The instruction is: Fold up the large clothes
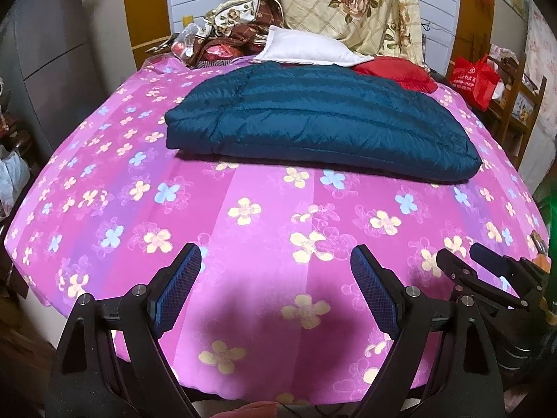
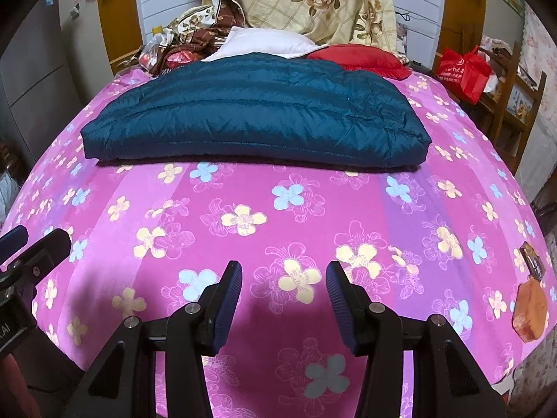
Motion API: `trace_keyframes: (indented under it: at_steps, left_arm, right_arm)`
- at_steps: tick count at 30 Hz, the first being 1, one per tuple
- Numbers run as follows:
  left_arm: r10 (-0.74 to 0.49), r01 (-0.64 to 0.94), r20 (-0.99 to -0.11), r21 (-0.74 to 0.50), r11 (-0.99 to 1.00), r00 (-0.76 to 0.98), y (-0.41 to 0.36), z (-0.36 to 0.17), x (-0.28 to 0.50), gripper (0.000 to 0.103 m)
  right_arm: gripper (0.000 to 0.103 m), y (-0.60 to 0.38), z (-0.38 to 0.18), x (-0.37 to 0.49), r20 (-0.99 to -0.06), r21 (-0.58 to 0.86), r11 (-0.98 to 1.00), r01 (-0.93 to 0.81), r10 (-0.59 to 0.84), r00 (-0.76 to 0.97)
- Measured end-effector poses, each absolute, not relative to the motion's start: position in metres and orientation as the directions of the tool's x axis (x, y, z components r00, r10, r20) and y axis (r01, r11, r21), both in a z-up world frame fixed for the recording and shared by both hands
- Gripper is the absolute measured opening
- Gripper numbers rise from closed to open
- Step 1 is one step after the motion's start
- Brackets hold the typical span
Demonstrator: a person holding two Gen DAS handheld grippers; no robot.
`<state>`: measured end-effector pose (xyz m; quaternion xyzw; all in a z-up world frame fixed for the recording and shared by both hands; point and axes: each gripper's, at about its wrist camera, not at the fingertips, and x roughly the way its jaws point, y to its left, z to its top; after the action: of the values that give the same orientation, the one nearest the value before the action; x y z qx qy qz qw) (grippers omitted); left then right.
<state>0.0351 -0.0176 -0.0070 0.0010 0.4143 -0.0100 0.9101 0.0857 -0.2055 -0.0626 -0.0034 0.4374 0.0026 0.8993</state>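
Left wrist view: my left tongs (image 1: pixel 275 278) stand wide open over the near edge of the bed (image 1: pixel 104 181), nothing between the pads. My right tongs (image 2: pixel 283 296) are parted too, less widely, and just as empty — both hover above bare flowered sheet, tilted down toward it. From the left camera I can see the right tongs off at the bed's near right corner.

The blue puffy jacket (image 2: pixel 250 118) lies well apart from both tongs, toward the far end of the bed, already doubled into a thick slab with its folded edge facing me. A white pillow (image 2: pixel 264 45) and a red cushion (image 2: pixel 362 59) sit just behind it, touching or nearly so.

My guess is one more fold remains, or none. The risk is the fabric: slick and springy, so a shallow pinch may catch only the top layer and peel the stack open. Grabbing the two corners unevenly would skew the fold — and pushing the jacket back could ride it up onto the pillow. Diving too low, I might nip the sheet along with it.
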Motion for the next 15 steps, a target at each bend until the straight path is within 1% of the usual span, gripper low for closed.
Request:
trace_keyframes:
  at_steps: [6, 8, 10, 15]
  left_arm:
    - [-0.027, 0.033, -0.763, -0.007, 0.999, 0.646, -0.0210, -0.0110, 0.0364, 0.088]
    - [-0.025, 0.030, -0.763, -0.007, 1.000, 0.646, -0.0208, -0.0117, 0.0361, 0.088]
    - [-0.022, 0.026, -0.764, -0.007, 1.000, 0.645, -0.0201, -0.0124, 0.0371, 0.088]
    - [-0.031, 0.030, -0.773, -0.015, 0.999, 0.633, -0.0189, -0.0149, 0.0384, 0.088]
  right_arm:
    - [0.049, -0.2066, -0.0652, 0.0872, -0.791, -0.007, 1.000, -0.006, -0.002, 0.612]
    - [0.053, -0.2073, -0.0659, 0.0875, -0.792, -0.006, 1.000, -0.003, -0.003, 0.610]
    - [0.067, -0.2080, -0.0655, 0.0871, -0.787, -0.006, 1.000, 0.004, -0.007, 0.617]
    - [0.068, -0.2080, -0.0632, 0.0864, -0.777, -0.011, 1.000, 0.008, -0.013, 0.629]
